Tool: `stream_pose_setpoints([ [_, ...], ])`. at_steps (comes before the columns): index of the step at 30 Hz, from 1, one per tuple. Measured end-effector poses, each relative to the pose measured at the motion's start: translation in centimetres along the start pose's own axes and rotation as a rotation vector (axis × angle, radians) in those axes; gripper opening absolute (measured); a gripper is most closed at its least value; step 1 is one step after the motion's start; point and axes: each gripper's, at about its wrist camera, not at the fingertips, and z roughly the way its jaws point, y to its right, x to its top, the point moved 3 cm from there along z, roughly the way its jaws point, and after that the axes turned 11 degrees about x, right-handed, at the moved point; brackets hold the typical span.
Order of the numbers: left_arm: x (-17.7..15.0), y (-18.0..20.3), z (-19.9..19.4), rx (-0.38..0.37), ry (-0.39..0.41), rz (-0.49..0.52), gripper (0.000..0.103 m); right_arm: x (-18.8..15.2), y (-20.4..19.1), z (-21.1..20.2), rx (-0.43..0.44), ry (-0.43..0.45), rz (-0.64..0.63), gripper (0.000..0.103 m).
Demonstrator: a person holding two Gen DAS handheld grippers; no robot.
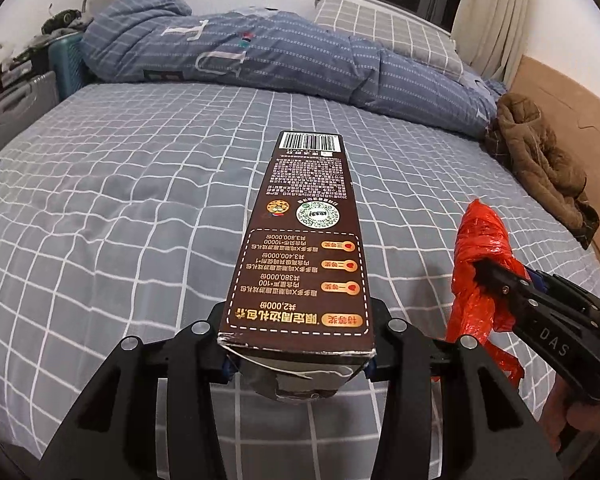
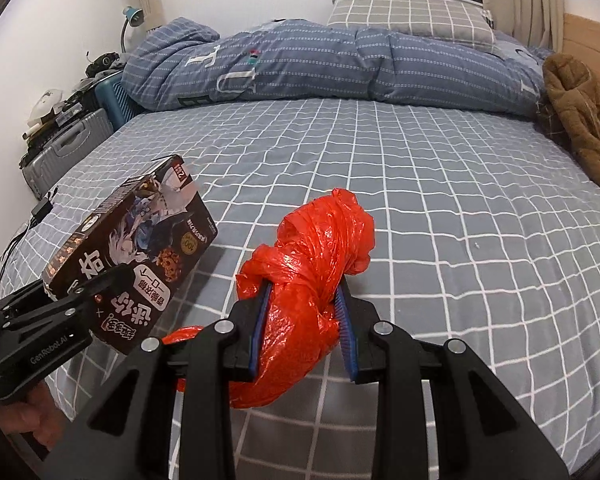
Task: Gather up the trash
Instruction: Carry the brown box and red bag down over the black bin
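Two pieces of rubbish are lifted above a bed covered in a grey sheet with a white grid. The left gripper has its fingers clamped on the near end of a long dark-brown printed cardboard snack box, which points away toward the far side of the bed. The right gripper squeezes a crumpled, knotted red plastic bag between its blue-padded fingers; a loose tail of the bag hangs below. The two items are held side by side, near each other but apart, box on the left, bag on the right. The pick-up appears done for both. No bin or sack shows in either view, so disposal is judged still to come. The visible sheet holds no other obvious litter; a rolled blue striped quilt lies at the far edge, a brown fleece garment far right.
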Motion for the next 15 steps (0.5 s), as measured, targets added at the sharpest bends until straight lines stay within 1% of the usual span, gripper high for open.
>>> stream_pose_setpoints([
  [15, -1.8, 0.8, -3.5, 0.002, 0.019, 0.021, 0.043, -2.1, -0.1, -4.3, -0.024, 0.026, -0.002, 0.028],
])
